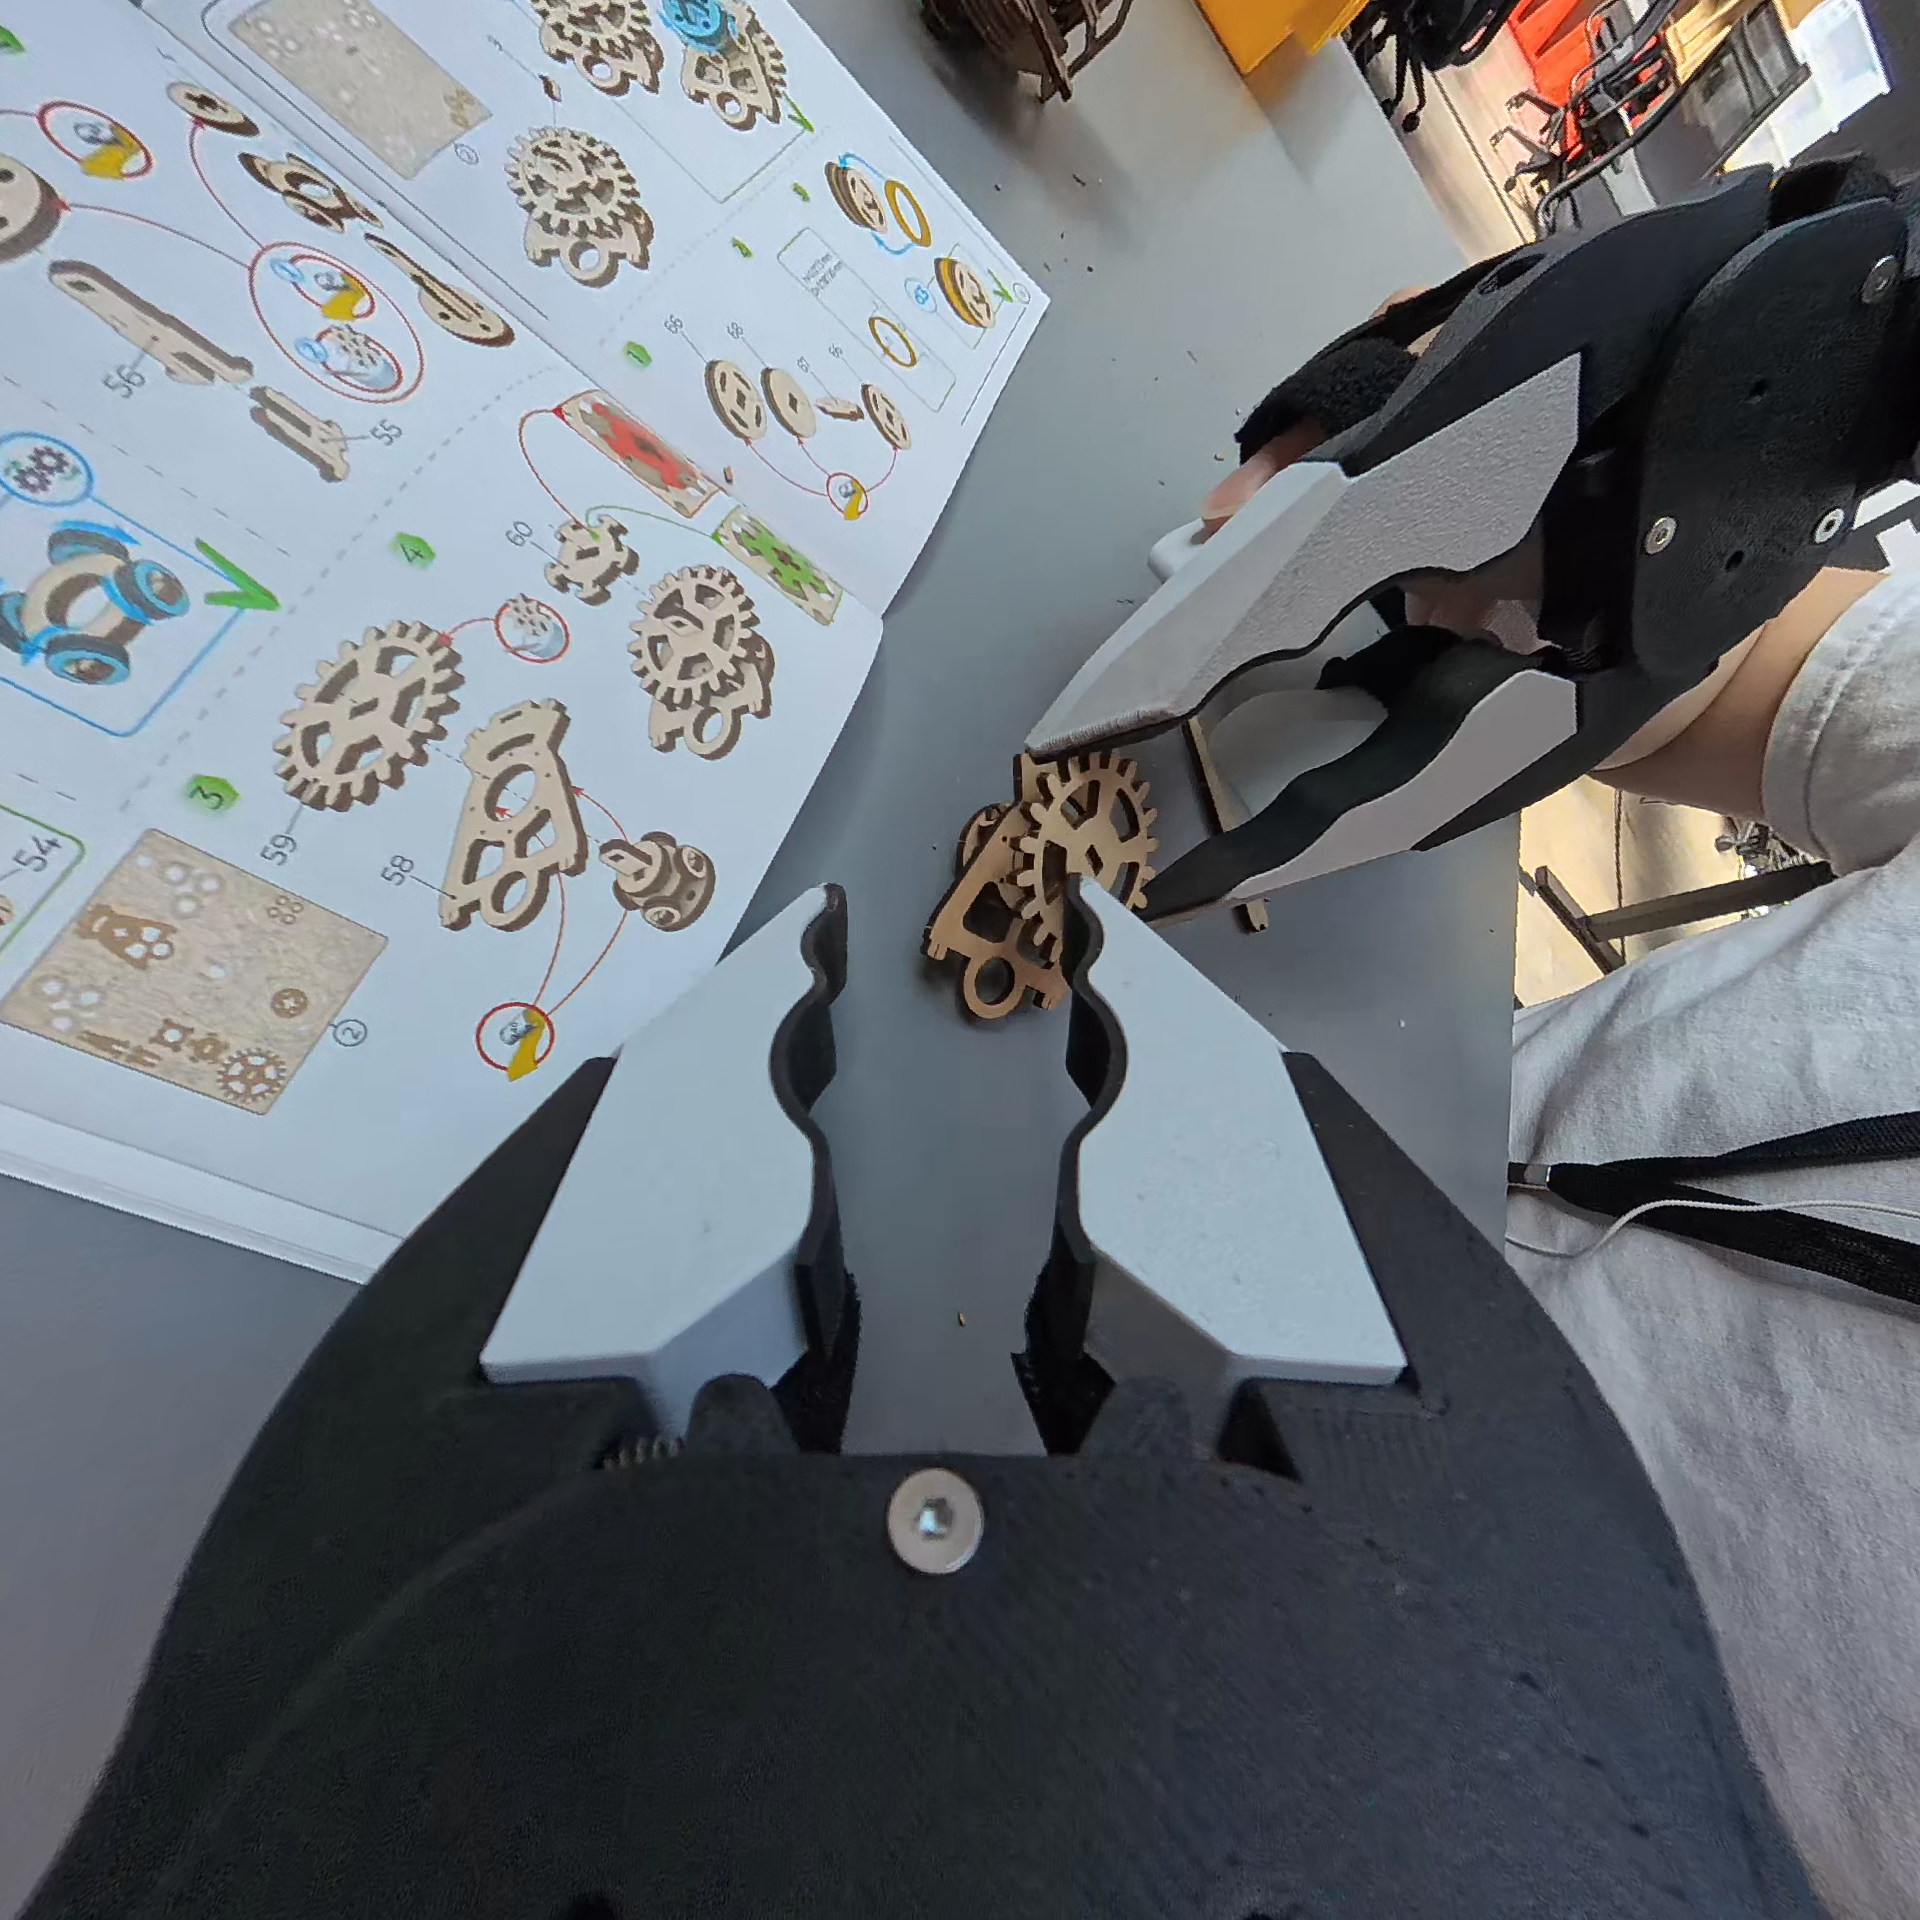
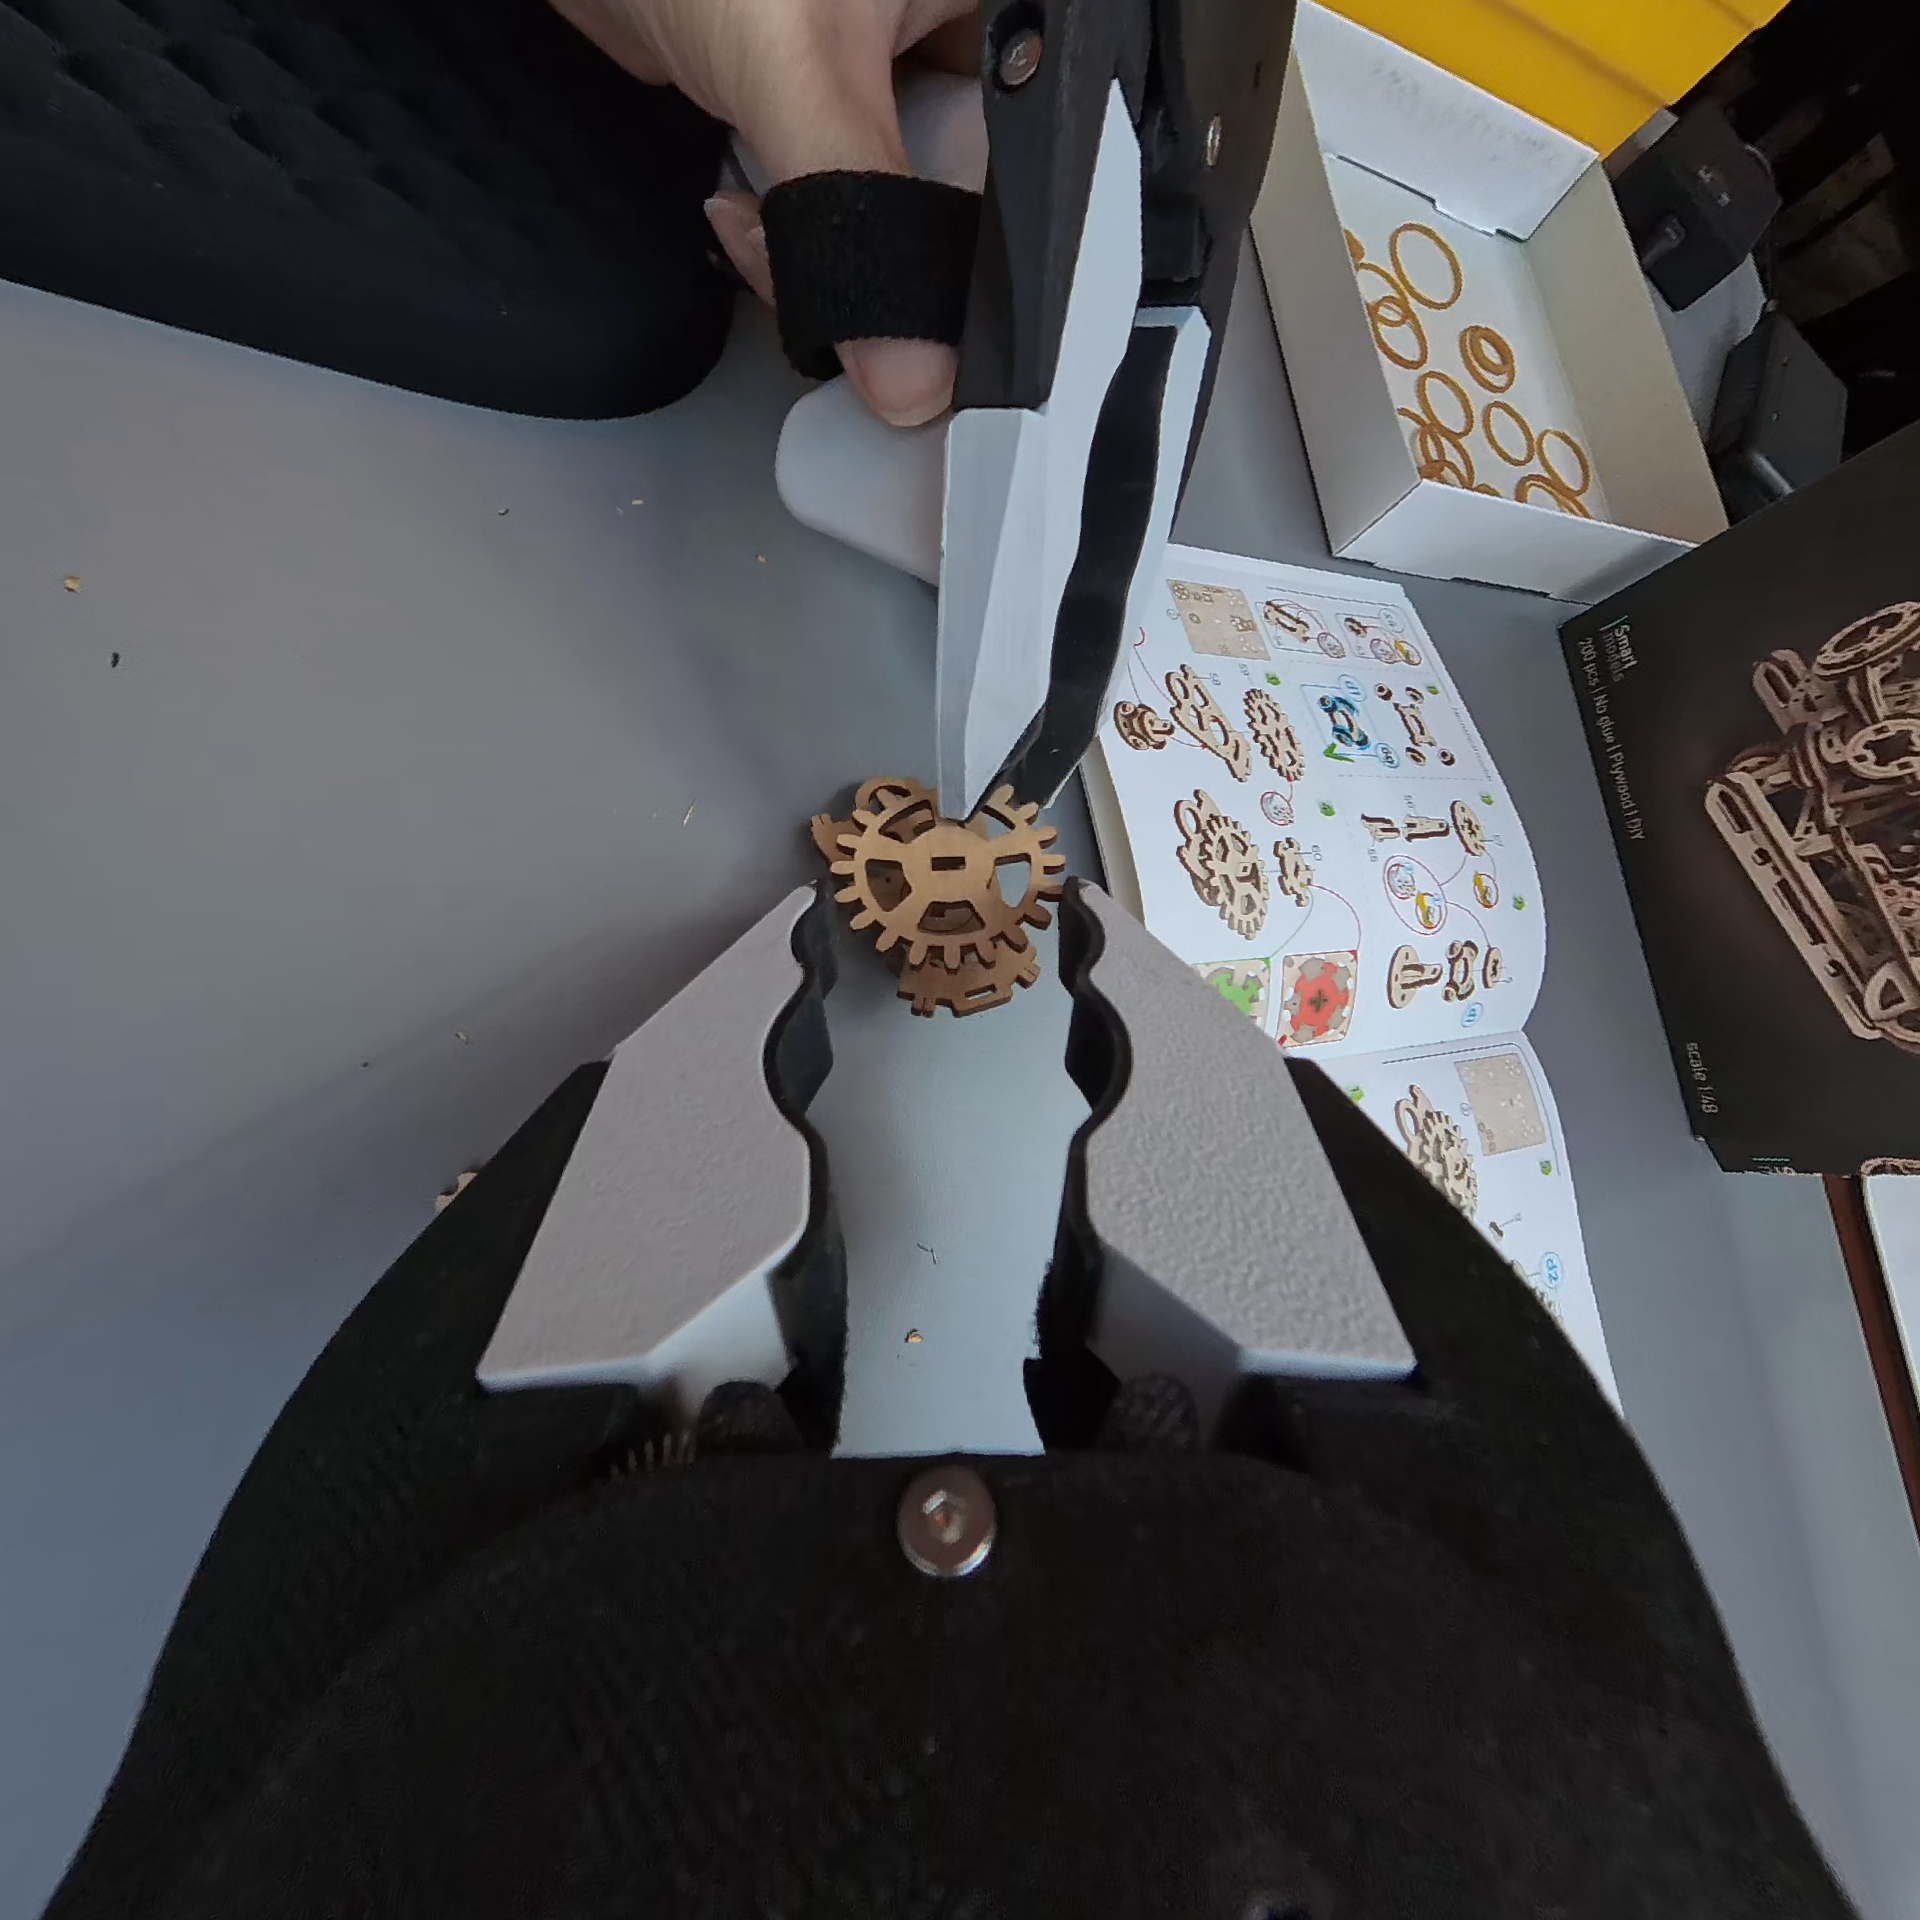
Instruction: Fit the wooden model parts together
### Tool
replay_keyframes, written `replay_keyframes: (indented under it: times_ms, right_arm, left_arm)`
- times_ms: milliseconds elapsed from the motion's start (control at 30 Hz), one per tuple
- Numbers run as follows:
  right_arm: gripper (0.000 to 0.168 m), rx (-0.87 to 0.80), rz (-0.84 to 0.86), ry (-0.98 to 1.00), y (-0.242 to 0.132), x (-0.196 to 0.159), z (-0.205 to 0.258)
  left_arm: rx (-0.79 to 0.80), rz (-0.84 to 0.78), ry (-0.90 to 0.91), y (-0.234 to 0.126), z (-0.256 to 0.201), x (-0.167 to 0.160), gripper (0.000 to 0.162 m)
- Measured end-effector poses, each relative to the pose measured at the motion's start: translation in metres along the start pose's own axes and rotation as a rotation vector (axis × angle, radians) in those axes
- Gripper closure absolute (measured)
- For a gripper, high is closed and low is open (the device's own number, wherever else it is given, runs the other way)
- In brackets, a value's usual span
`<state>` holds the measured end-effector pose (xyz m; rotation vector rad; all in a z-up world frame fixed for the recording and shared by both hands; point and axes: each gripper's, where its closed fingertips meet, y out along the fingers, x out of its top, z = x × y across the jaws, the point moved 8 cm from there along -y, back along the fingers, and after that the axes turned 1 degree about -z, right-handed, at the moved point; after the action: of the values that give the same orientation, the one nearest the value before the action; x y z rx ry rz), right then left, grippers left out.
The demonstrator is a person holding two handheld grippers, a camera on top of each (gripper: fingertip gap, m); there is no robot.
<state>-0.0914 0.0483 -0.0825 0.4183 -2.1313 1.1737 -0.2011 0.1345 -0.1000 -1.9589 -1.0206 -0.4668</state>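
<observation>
A wooden gear assembly (image 2: 940,899), a large gear on a cut-out plate with a small gear under it, lies flat on the grey table (image 2: 364,779). My right gripper (image 2: 943,891) is open, with the large gear just between its fingertips. In the left wrist view the same assembly (image 1: 1039,883) lies at my left gripper's right fingertip (image 1: 1086,904). My left gripper (image 1: 956,899) is open with bare table between its fingers. The right gripper (image 1: 1096,831) comes in from the upper right and straddles the gear. The left gripper's fingertip (image 2: 961,800) rests at the gear's far edge.
An open instruction booklet (image 1: 416,520) lies on the table left of the assembly; it also shows in the right wrist view (image 2: 1330,831). A white box of wooden rings (image 2: 1475,364) and a dark kit box (image 2: 1766,883) stand to the right. The table's edge (image 1: 1512,1039) and a person's lap are close by.
</observation>
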Motion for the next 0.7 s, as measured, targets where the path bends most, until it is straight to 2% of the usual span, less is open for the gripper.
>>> replay_keyframes:
  times_ms: [700]
  right_arm:
    - [0.127,-0.069,-0.002,0.113,0.0024,0.0040,0.0053]
  left_arm:
    - [0.027,-0.002,0.011,-0.0013,0.0019,0.0006,0.129]
